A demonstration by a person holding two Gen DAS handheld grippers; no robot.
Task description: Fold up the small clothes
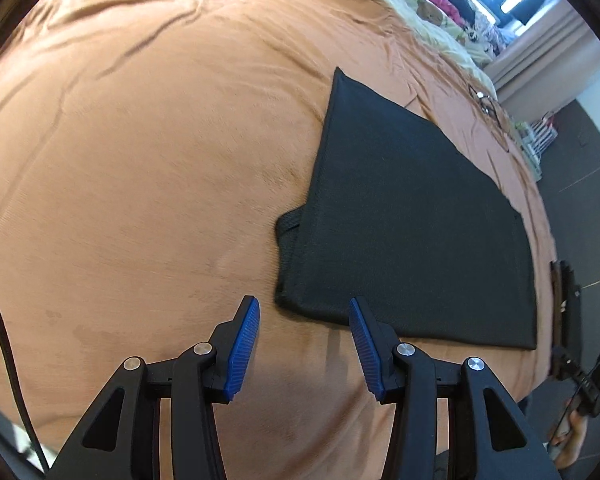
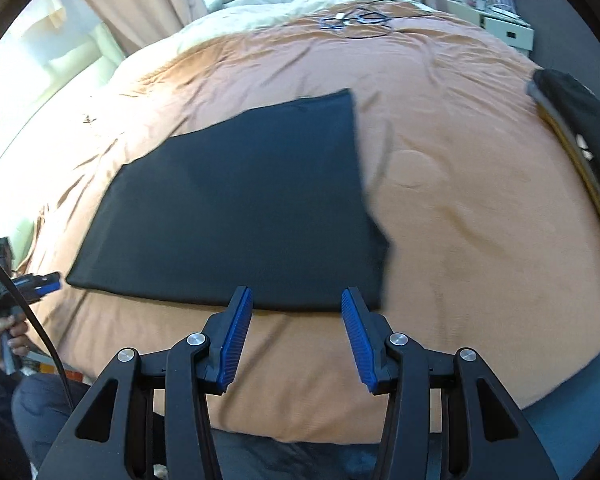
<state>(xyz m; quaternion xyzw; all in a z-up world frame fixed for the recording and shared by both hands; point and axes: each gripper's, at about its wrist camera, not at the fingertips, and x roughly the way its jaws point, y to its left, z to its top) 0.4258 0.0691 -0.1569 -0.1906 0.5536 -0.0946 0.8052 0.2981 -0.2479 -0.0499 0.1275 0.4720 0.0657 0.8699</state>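
One dark cloth lies flat on the bed, partly folded. Thin, limp and light, it looks best pinched at its near corners. Both tongs, left and right, hang released, empty.

Both wrist views angled down, sharing black garment

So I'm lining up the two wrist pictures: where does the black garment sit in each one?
Left wrist: the black garment lies right of centre on the orange blanket, past the left gripper.
Right wrist: it lies centre-left, just beyond the right gripper.
Shared landmark: the cable tangle near the blanket's far edge.
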